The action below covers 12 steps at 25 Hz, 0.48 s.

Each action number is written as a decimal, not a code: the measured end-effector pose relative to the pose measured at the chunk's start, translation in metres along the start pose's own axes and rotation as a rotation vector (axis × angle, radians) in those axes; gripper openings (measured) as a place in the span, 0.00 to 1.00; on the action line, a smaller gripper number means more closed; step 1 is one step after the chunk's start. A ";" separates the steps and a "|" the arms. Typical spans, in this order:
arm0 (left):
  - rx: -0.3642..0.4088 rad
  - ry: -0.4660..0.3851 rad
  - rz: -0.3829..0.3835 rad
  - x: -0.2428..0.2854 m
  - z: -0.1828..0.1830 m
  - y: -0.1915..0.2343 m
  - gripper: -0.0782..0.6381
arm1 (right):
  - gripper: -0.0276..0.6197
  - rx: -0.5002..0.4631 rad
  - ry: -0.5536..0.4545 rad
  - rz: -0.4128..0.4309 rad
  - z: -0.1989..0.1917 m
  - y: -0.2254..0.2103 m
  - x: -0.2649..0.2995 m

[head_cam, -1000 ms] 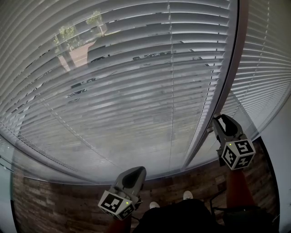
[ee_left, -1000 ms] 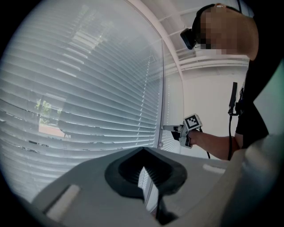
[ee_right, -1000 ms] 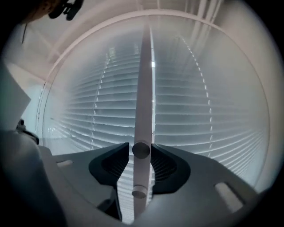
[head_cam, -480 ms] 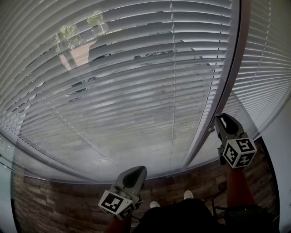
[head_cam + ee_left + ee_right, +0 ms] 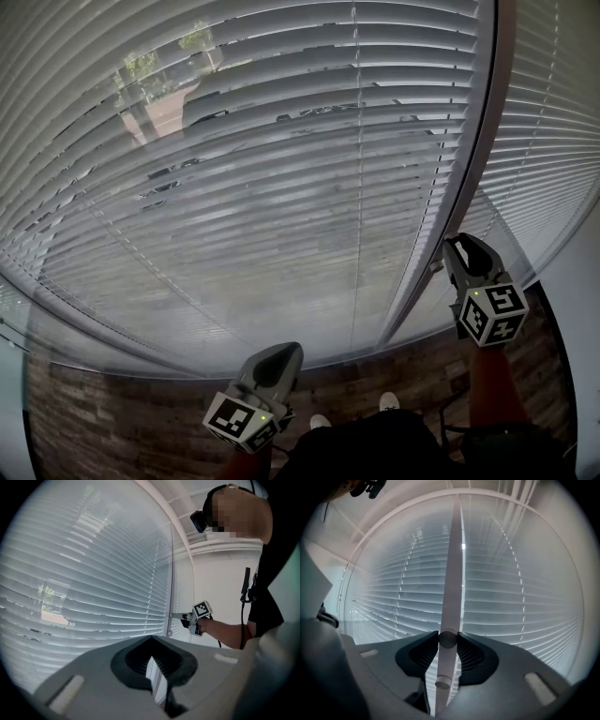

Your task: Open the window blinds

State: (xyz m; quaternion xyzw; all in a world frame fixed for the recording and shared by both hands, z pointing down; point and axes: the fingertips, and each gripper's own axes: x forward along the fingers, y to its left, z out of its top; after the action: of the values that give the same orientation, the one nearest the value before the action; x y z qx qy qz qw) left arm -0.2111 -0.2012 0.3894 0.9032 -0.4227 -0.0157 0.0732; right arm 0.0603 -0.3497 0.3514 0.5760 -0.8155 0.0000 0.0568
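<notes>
White slatted window blinds fill the head view, their slats tilted partly so the street shows through. A pale tilt wand hangs in front of them. My right gripper points level at it. Its jaws have just been closing, and both pads now press on the wand, whose lower end hangs below them. In the head view this gripper sits at the strip between two blinds. My left gripper is held low and apart from the blinds, its tips together with nothing between them.
A second blind hangs to the right of the dividing strip. A brick-patterned wall runs below the window. The person's shoes show at the bottom. In the left gripper view the right gripper and the forearm show at the window.
The right gripper's jaws look slightly narrower around the wand than a second ago. Both hands stay in place and the slats look the same.
</notes>
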 end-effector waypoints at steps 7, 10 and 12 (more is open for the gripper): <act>0.009 0.020 0.014 0.000 -0.004 0.003 0.11 | 0.27 -0.150 0.019 -0.018 0.002 0.000 0.001; 0.000 0.019 0.017 0.000 -0.005 0.003 0.11 | 0.27 -0.226 0.027 -0.028 0.000 0.001 0.000; -0.003 0.016 0.013 -0.001 -0.005 0.001 0.11 | 0.27 -0.286 0.035 -0.036 -0.001 0.002 0.000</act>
State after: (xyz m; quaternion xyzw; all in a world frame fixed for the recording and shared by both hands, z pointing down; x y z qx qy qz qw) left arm -0.2121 -0.2010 0.3950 0.9004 -0.4279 -0.0084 0.0781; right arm 0.0585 -0.3489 0.3520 0.5766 -0.7955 -0.1071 0.1528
